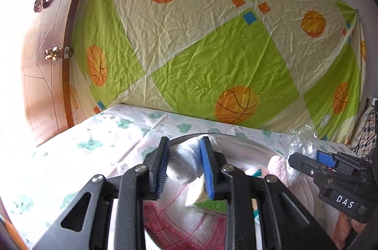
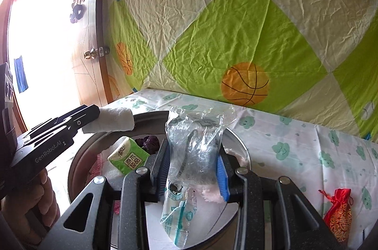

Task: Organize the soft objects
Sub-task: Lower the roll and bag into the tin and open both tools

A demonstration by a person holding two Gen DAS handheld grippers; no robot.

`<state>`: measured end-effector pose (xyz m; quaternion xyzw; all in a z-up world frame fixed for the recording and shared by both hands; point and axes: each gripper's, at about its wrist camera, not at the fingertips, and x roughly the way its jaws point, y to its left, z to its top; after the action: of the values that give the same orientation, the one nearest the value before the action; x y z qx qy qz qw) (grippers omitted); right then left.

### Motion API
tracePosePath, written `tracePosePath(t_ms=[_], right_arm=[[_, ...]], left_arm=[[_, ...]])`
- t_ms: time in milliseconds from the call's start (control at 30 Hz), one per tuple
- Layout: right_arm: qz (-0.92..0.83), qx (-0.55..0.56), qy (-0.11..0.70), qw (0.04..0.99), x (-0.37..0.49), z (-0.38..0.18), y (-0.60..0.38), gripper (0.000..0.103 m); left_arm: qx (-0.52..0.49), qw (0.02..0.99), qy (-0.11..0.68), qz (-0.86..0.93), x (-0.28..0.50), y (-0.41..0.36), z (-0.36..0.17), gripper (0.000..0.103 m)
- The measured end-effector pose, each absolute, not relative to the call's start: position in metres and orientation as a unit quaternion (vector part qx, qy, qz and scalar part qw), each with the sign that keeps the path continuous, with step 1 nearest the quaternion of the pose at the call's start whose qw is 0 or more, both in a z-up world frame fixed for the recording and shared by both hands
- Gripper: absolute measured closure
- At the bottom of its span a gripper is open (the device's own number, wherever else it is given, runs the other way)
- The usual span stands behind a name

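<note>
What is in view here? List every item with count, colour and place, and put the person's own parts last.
Rolled towel: one, white, clamped in the left gripper above the basin.
Plastic bag: one, clear, crinkled, clamped in the right gripper above the basin.
Basin: one, metal, round, on the bed.
Tissue pack: one, green and white, inside the basin.
Knitted cloth: one, pink and white, inside the basin.
Fluffy item: one, pale pink, at the basin's right side.
Dark purple item: one, inside the basin; kind unclear.
Pouch: one, red and gold, on the bedsheet right of the basin.
Bedsheet: white with teal clouds.
Wall sheet: green and cream, basketball print.
Door: one, brown wood, left.
Left gripper: black, blue pads.
Right gripper: black, blue pads.
Hand: one, under the left gripper.
</note>
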<state>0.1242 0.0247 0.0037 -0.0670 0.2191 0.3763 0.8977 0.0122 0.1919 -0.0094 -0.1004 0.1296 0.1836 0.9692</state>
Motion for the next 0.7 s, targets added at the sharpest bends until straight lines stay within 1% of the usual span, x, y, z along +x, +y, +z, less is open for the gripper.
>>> tracePosePath(t_ms=[200, 233, 267, 300, 333, 367, 433, 600, 700], right_arm=[[0.383, -0.081, 0.234, 0.890, 0.126, -0.011, 0.042, 0.064], [0.389, -0.080, 0.240, 0.886, 0.127, -0.013, 0.044, 0.063], [0.396, -0.079, 0.248, 0.880, 0.128, -0.016, 0.045, 0.056], [0.395, -0.082, 0.251, 0.880, 0.129, -0.018, 0.047, 0.052], [0.389, -0.083, 0.248, 0.883, 0.128, -0.019, 0.046, 0.044], [0.386, -0.079, 0.245, 0.886, 0.128, -0.019, 0.043, 0.037], [0.386, -0.066, 0.245, 0.887, 0.127, -0.017, 0.034, 0.033], [0.373, -0.057, 0.233, 0.897, 0.119, -0.010, 0.002, 0.029], [0.356, -0.056, 0.228, 0.905, 0.116, -0.010, -0.028, 0.028]], left_arm=[[-0.102, 0.964, 0.151, 0.195, 0.018, 0.202, -0.026, 0.078], [-0.100, 0.963, 0.153, 0.197, 0.018, 0.201, -0.027, 0.076], [-0.098, 0.963, 0.154, 0.198, 0.018, 0.200, -0.029, 0.071], [-0.098, 0.963, 0.155, 0.199, 0.019, 0.200, -0.030, 0.069], [-0.097, 0.963, 0.155, 0.200, 0.018, 0.199, -0.030, 0.054], [-0.095, 0.962, 0.157, 0.202, 0.019, 0.198, -0.030, 0.037], [-0.090, 0.961, 0.159, 0.206, 0.018, 0.194, -0.031, 0.022], [-0.076, 0.963, 0.141, 0.219, 0.008, 0.183, -0.025, 0.016], [-0.072, 0.965, 0.139, 0.210, 0.007, 0.173, -0.021, 0.009]])
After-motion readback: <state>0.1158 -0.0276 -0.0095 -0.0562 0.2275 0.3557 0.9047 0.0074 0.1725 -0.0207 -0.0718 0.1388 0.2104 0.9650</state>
